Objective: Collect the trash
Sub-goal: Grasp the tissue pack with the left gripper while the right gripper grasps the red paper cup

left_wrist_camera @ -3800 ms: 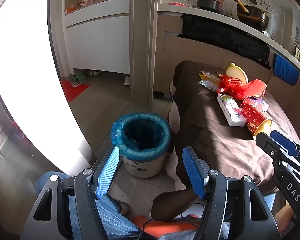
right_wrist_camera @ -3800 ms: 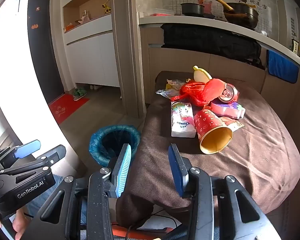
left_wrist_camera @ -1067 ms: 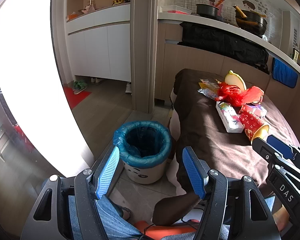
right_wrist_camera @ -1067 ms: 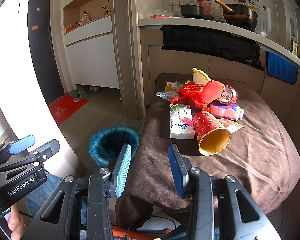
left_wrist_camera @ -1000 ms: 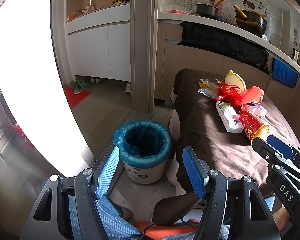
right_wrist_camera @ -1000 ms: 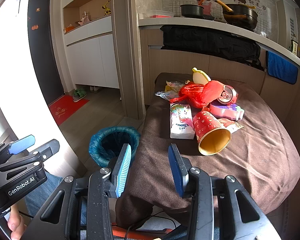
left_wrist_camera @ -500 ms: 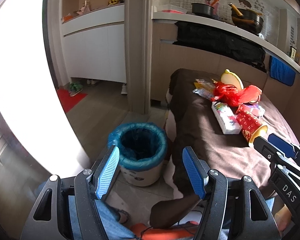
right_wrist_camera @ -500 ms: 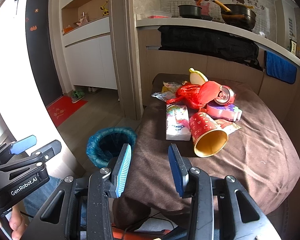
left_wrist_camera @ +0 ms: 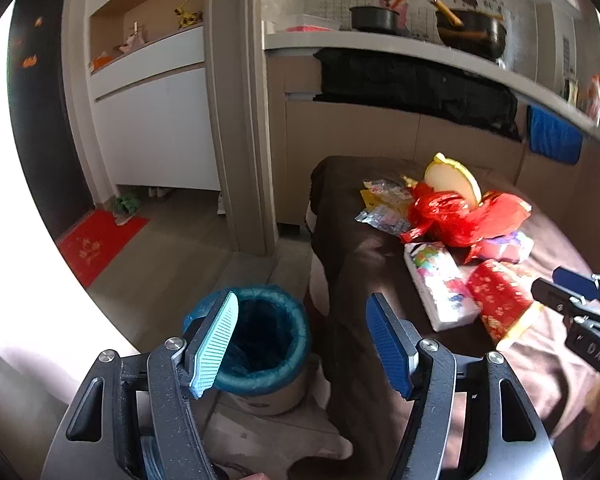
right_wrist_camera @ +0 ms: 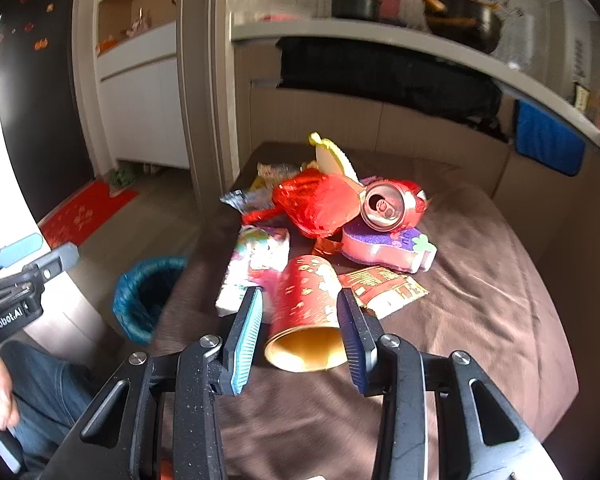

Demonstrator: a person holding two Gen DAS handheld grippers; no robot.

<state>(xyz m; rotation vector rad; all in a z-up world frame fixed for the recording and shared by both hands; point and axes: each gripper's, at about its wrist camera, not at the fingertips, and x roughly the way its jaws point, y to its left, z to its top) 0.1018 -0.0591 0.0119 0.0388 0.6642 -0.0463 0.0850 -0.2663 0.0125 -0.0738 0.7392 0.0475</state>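
A pile of trash lies on a brown-clothed table (right_wrist_camera: 480, 320): a red paper cup (right_wrist_camera: 306, 312) on its side, a white tissue pack (right_wrist_camera: 252, 272), a red plastic bag (right_wrist_camera: 316, 204), a red can (right_wrist_camera: 392, 204), a pink sponge (right_wrist_camera: 384, 248) and wrappers. My right gripper (right_wrist_camera: 300, 336) is open, its fingers on either side of the cup, not closed on it. My left gripper (left_wrist_camera: 302, 344) is open and empty above a bin with a blue liner (left_wrist_camera: 260, 344) on the floor left of the table. The cup (left_wrist_camera: 500, 304) and tissue pack (left_wrist_camera: 440, 288) also show in the left wrist view.
A beige pillar (left_wrist_camera: 240, 120) stands behind the bin. A kitchen counter (right_wrist_camera: 420, 52) with pans runs behind the table. A red mat (left_wrist_camera: 100, 244) lies on the floor at the left. The person's jeans-clad leg (right_wrist_camera: 48, 392) is at lower left.
My right gripper has moved forward over the table until its open fingers straddle the red cup. My left gripper has moved closer to the bin.
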